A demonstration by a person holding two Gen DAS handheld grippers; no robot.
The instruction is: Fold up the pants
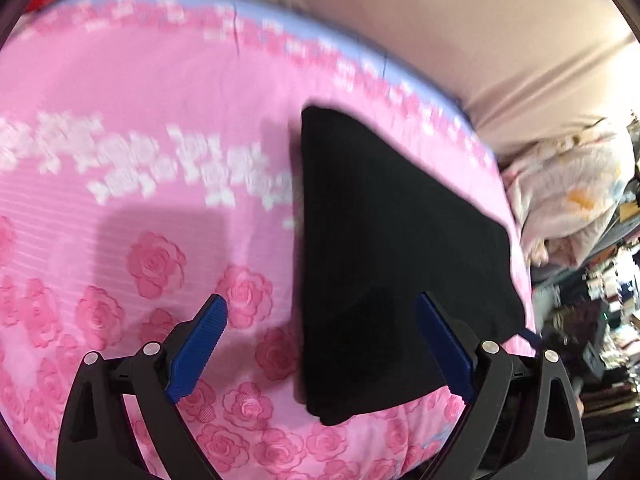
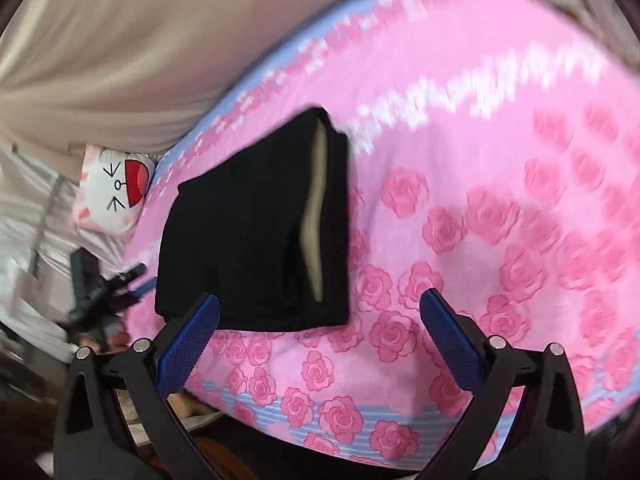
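Note:
The black pants point(image 1: 392, 248) lie folded into a compact stack on the pink rose-print bed cover point(image 1: 140, 208). In the right wrist view the pants point(image 2: 248, 232) show a pale inner lining along the folded edge. My left gripper point(image 1: 322, 308) is open and empty above the near part of the pants. My right gripper point(image 2: 320, 304) is open and empty, just in front of the stack's near edge. The left gripper point(image 2: 104, 284) also shows in the right wrist view, at the stack's left side.
A beige wall or headboard point(image 1: 460, 20) runs behind the bed. A cartoon-face pillow point(image 2: 116, 188) lies off the bed's far corner. A pale crumpled blanket point(image 1: 568, 188) and cluttered items point(image 1: 612, 300) sit beside the bed. The bed's near edge point(image 2: 340, 412) has blue stripes.

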